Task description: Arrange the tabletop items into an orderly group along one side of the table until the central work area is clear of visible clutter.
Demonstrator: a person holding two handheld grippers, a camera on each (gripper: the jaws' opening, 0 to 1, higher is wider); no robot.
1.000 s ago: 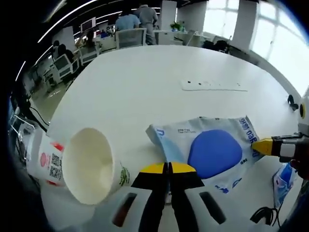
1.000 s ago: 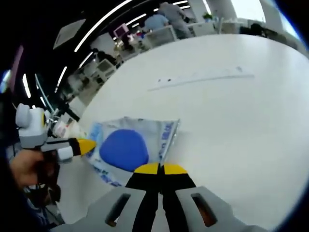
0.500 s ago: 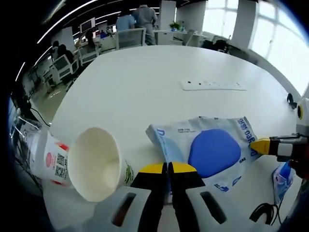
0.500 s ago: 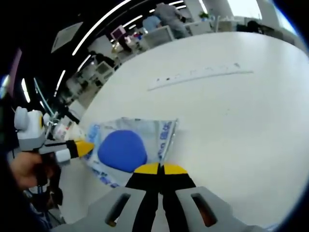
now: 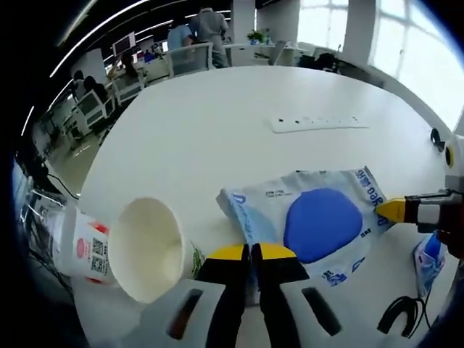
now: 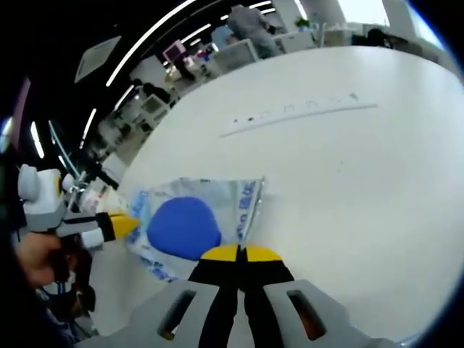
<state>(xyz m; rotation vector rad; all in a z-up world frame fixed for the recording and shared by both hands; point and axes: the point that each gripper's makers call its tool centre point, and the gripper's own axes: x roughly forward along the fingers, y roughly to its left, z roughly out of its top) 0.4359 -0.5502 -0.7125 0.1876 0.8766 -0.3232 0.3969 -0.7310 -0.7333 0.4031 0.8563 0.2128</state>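
Midway at best: left gripper (image 5: 251, 250) and right gripper (image 6: 241, 253) both pinched onto the blue-and-white packet (image 5: 312, 225) mid-table, cup (image 5: 148, 249) tipped nearby, unsorted.

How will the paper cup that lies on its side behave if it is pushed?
The paper cup lies on its side on the round table, so it will probably roll in a curve. It looks empty, so likely light. Its thin wall may dent under the tongs.

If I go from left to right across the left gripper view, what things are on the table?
Cup → blue-and-white packet → the right gripper poking in → small blue packet.
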